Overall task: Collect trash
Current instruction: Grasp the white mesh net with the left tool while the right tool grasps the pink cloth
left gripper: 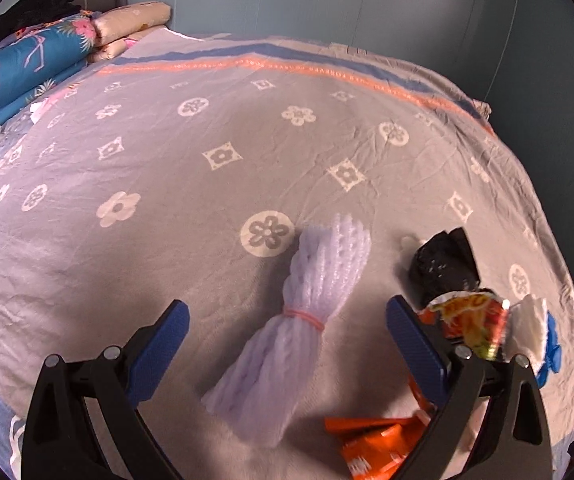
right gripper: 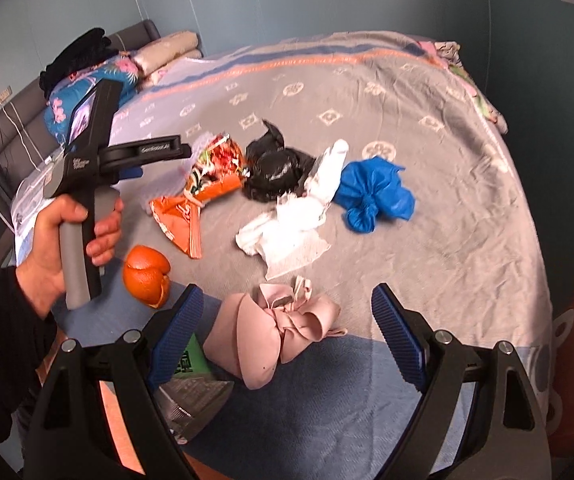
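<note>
Trash lies on a grey bedspread (left gripper: 207,152). In the left wrist view, my left gripper (left gripper: 287,340) is open above a white foam net bundle (left gripper: 311,296) tied with a pink rubber band. A black bag (left gripper: 443,264), a red snack wrapper (left gripper: 471,324) and an orange wrapper (left gripper: 371,440) lie to its right. In the right wrist view, my right gripper (right gripper: 287,336) is open over a crumpled pink bag (right gripper: 279,332). Beyond it lie an orange peel (right gripper: 145,276), white tissue (right gripper: 287,228), a blue bag (right gripper: 375,192), the black bag (right gripper: 275,168) and the orange wrapper (right gripper: 191,204).
Folded quilts and pillows (left gripper: 47,56) are stacked at the bed's head on the left. A green packet (right gripper: 191,360) and a silver wrapper (right gripper: 191,400) lie under the right gripper's left finger. The left hand-held gripper (right gripper: 99,152) shows in the right wrist view.
</note>
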`<state>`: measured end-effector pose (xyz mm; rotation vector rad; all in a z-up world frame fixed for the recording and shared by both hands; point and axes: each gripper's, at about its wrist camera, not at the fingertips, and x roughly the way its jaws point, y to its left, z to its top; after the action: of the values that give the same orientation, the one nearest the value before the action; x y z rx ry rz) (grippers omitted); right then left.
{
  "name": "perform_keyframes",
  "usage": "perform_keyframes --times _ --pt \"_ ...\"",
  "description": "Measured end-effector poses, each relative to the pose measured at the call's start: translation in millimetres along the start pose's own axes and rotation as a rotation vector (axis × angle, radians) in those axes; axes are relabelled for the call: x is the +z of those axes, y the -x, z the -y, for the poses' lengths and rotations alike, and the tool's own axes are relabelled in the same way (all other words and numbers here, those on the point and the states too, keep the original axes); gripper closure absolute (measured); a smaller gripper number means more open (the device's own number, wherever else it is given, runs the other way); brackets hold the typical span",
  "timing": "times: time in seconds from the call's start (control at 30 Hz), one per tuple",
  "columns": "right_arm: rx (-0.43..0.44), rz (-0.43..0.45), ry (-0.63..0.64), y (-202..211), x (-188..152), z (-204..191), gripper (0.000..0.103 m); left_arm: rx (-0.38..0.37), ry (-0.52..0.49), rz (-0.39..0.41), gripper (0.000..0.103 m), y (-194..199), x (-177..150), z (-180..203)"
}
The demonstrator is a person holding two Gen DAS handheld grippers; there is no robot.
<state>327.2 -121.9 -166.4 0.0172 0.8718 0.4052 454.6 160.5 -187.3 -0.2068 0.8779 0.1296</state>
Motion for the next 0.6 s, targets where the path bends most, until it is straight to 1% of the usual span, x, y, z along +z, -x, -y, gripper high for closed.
perform_keyframes --times 0.1,0.17,0.2,0.27,0.33,0.37,0.43,0.47,0.5,0.53,0.6 --pt "-0.004 -0.017 0.009 -9.8 -1.8 0.6 0.021 -0.006 -0.029 -0.017 0.008 -11.4 -1.0 4.8" --pt "0.001 -0.042 0.012 -15.8 -3.0 0.2 0.026 -0.01 -0.038 -0.019 0.008 -16.2 -1.6 7.6" --pt "0.004 -0.053 0.015 -19.2 -4.1 -0.2 0.027 -0.015 -0.042 -0.02 0.009 -18.3 -2.2 9.0" --pt "0.003 -0.065 0.02 -23.8 -6.3 -1.4 0.028 -0.031 -0.055 -0.023 0.015 -21.3 -2.5 12.4" --pt "0.011 -0.081 0.017 -30.0 -7.7 -1.0 0.03 -0.057 -0.066 -0.029 0.026 -23.5 -1.5 15.9" --pt "0.016 -0.084 0.011 -31.1 -8.3 -1.0 0.032 -0.069 -0.072 -0.03 0.038 -24.0 -0.8 17.6" --pt "0.039 -0.101 -0.004 -35.2 -8.3 -0.4 0.042 -0.111 -0.096 -0.04 0.068 -24.5 -0.8 22.7" --pt "0.044 -0.107 -0.008 -36.5 -8.0 -0.6 0.046 -0.122 -0.107 -0.039 0.07 -23.9 -0.9 25.1" --pt "0.052 -0.114 -0.011 -38.2 -7.7 -1.2 0.056 -0.119 -0.12 -0.029 0.077 -22.2 -1.3 27.9" --pt "0.056 -0.117 -0.011 -38.9 -7.7 -1.8 0.065 -0.111 -0.13 -0.014 0.081 -19.2 -1.6 30.4" --pt "0.068 -0.121 -0.011 -39.5 -7.1 -3.0 0.073 -0.116 -0.13 0.001 0.082 -14.0 -1.0 31.7"
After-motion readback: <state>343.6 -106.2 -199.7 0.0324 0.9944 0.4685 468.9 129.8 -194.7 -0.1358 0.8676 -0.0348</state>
